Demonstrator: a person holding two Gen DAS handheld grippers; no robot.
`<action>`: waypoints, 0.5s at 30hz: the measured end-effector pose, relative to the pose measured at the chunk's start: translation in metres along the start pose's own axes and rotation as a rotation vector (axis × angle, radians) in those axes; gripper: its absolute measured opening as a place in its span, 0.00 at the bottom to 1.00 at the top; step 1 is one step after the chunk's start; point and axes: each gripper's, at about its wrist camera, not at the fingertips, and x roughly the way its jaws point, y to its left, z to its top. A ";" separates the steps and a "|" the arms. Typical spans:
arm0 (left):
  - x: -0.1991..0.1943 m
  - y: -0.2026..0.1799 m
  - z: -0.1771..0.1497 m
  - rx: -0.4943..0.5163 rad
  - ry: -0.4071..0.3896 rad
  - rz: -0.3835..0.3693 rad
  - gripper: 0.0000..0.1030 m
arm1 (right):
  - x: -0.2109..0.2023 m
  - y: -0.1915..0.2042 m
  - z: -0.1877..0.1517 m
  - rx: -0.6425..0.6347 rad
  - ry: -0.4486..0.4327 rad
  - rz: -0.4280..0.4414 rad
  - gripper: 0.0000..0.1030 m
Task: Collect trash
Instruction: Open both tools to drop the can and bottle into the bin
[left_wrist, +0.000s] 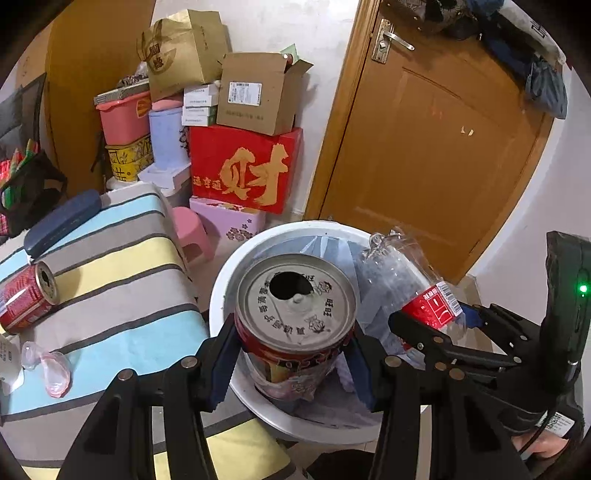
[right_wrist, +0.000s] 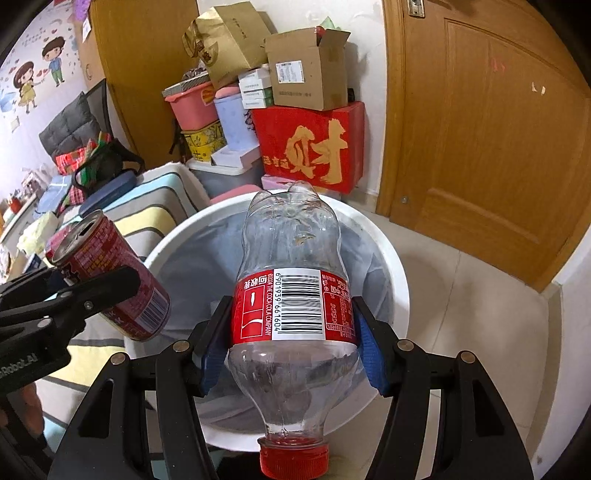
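Pinching a dented red can (left_wrist: 295, 325), left jaws; right jaws clamp a clear, red-capped bottle (right_wrist: 291, 310) over the white bin (right_wrist: 399, 280).

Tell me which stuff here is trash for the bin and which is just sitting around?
For the job:
- red can in the left gripper
- plastic bottle in the right gripper
- white bin
- second red can on the striped cloth

Just lying about:
- red box
- cardboard box
- pink stool
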 end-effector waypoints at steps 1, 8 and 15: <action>0.000 0.000 0.000 0.001 -0.003 0.005 0.53 | 0.000 0.000 0.000 -0.001 -0.002 -0.007 0.61; -0.012 0.000 0.001 -0.001 -0.040 -0.011 0.65 | -0.003 -0.002 0.001 0.022 -0.027 -0.004 0.62; -0.025 0.002 -0.001 -0.009 -0.058 0.000 0.65 | -0.009 0.000 0.002 0.023 -0.042 -0.011 0.62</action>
